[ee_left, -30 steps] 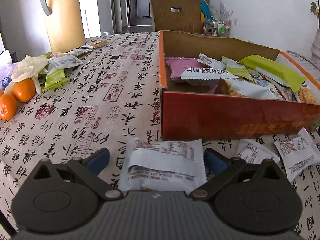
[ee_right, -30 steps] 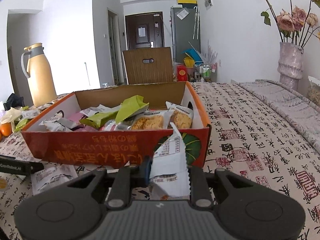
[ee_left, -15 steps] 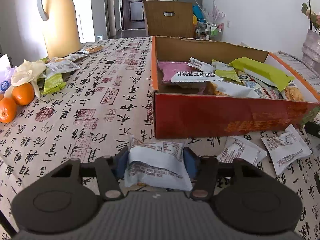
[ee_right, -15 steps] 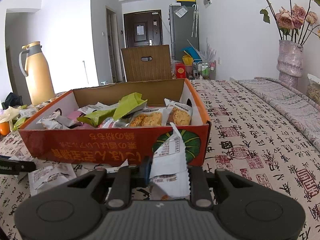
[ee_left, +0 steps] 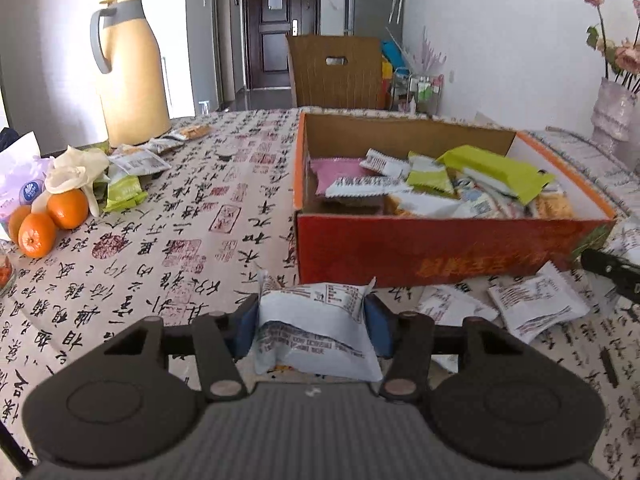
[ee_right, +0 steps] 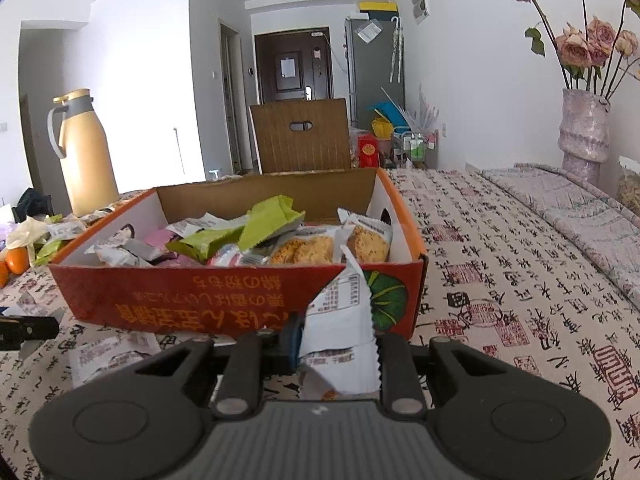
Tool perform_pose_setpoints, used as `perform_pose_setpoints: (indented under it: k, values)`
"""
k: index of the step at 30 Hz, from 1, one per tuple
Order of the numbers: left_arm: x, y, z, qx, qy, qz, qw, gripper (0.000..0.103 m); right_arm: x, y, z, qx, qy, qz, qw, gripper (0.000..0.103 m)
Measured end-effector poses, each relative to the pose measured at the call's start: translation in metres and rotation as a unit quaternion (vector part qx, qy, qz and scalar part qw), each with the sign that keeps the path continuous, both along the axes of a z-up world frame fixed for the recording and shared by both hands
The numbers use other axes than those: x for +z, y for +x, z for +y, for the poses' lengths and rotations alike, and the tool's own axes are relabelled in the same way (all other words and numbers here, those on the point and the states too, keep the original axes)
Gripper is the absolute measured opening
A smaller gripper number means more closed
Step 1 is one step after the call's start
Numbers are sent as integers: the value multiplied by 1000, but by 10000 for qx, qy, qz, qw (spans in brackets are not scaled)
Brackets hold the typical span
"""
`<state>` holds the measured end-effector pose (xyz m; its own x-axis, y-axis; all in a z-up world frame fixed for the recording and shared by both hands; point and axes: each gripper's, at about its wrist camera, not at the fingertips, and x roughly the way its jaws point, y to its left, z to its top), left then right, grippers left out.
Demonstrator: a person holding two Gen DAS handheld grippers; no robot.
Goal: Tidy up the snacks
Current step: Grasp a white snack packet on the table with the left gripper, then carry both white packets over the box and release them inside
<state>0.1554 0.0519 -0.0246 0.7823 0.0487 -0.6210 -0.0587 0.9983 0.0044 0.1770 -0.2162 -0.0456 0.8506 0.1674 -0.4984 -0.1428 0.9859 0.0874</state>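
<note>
- While the left gripper (ee_left: 312, 322) clamps a white snack packet (ee_left: 316, 330) by its two side edges, its blue pads pressed in after closing down on it within the last moment, the packet is just short of the red cardboard box (ee_left: 440, 248) and partly hides the box's near wall.
- Between that packet and the box's near right corner, two more white packets (ee_left: 536, 304) lie flat on the calligraphy-print tablecloth (ee_left: 200, 240).
- Inside the box sits a jumble of snacks: a pink packet (ee_left: 340, 170), white ones and a long green wrapper (ee_left: 500, 172) lying across the top.
- Only the left wrist view shows the clutter at the table's left: three oranges (ee_left: 52, 220), a pale glove (ee_left: 78, 166), green and white packets, and a tan thermos jug (ee_left: 130, 76) behind them.
- From the right wrist view, the right gripper (ee_right: 340, 344) is nearly closed, pinching a second white packet (ee_right: 344, 332) upright; this one rises in front of the box's near wall and covers part of the green pumpkin print (ee_right: 386, 300).
- That view alone shows the crisp golden snacks (ee_right: 328, 246) at the box's right end and a vase of dried roses (ee_right: 584, 128) on the far right.
- A wooden chair back (ee_right: 302, 136) stands beyond the table in both views.
</note>
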Motion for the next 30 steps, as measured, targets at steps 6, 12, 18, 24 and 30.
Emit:
perform_pose_setpoints:
  k: [6,12,18,24,30]
  values:
    - [20,-8,-6,-54,-144,-314,9994,56,12,-7,4,112,-33,-83,9999,20]
    - [39,-12,-16,-163,-170,-507,9984,56,22,-15,3,167,-32,-127,9998,20]
    - [53,-18,-28,-256,-200,-665,9973,56,35,-24,3,228,15,-232,9995,20]
    - [63,-30,-39,-341,-194,-804,9960,56,45,-35,4,303,53,-353,9989,20]
    - [71,-37,-45,-356,-183,-903,9951,56,54,-43,2,340,72,-448,9984,20]
